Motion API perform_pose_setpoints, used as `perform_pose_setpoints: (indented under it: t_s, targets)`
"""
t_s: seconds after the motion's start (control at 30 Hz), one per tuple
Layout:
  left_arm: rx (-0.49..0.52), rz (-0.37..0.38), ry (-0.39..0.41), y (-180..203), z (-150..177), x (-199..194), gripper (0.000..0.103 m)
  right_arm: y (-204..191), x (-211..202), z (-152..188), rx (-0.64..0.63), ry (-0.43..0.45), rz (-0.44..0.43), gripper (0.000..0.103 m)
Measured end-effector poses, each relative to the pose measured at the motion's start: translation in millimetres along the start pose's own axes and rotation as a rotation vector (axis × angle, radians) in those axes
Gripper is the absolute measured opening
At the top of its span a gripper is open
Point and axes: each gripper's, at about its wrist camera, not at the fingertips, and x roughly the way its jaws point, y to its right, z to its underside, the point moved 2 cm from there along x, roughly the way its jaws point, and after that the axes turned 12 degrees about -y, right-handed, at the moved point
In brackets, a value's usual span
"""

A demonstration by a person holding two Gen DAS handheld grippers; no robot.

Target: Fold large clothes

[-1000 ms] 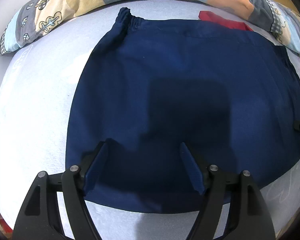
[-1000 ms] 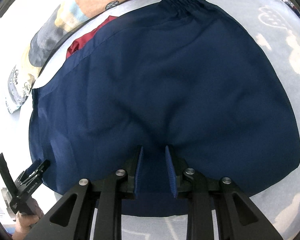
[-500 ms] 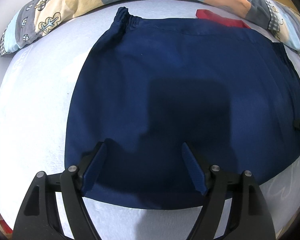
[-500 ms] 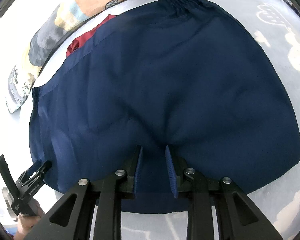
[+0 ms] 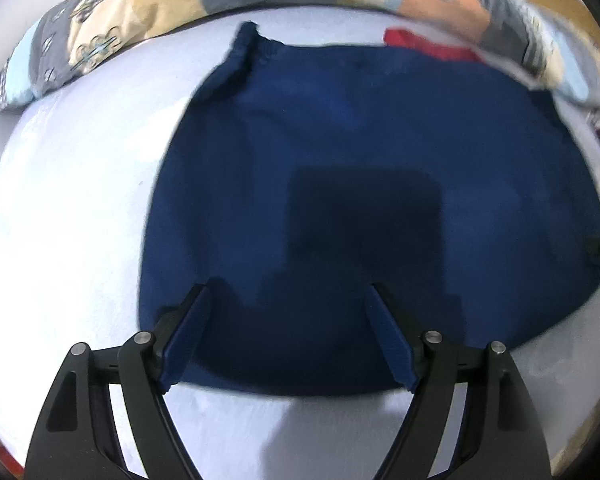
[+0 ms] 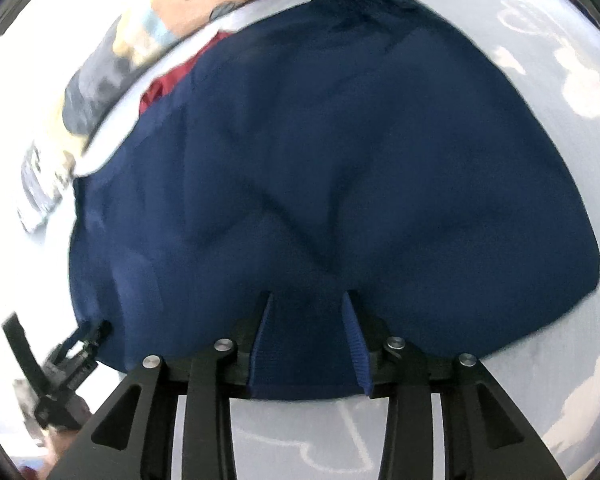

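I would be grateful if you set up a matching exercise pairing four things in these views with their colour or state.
Things:
1. left claw
2. right claw
3. garment
4. small cloth peeking out behind the garment

Colour or state:
A. red
B. navy blue, spread flat on the bed
C. open wide over the near hem
D. opened only a little, fabric between its fingers

Pairs: 1-C, 2-D, 3-B, 4-A
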Motion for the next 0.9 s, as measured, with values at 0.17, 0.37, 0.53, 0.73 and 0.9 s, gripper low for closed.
perform_pose_setpoints:
  t_s: [0.17,0.37,0.53,0.73,0.9]
  targets:
    - [-0.227,0.211,-0.026,-40,53,-14,0.079,52,-24,40,0.179,0.064,-0.156,0.043]
    - [-0.38,0.357,-0.067,-50,100,1,0.078,131,-26,86,0.418,0.11,-0.2,0.048]
    - [-0.524,0.465,-0.005,-70,91,8,0.073,150,-27,71,0.486,0.195,-0.292,0.048]
    - [-0.629,0.555,0.064,-91,59,18,0.073,151,-19,33,0.507,0.262,-0.412,0.048]
    - [-0.674,0.573,0.08,-98,39,38,0.073,161,-4,11,0.562,0.278,-0.504,0.051]
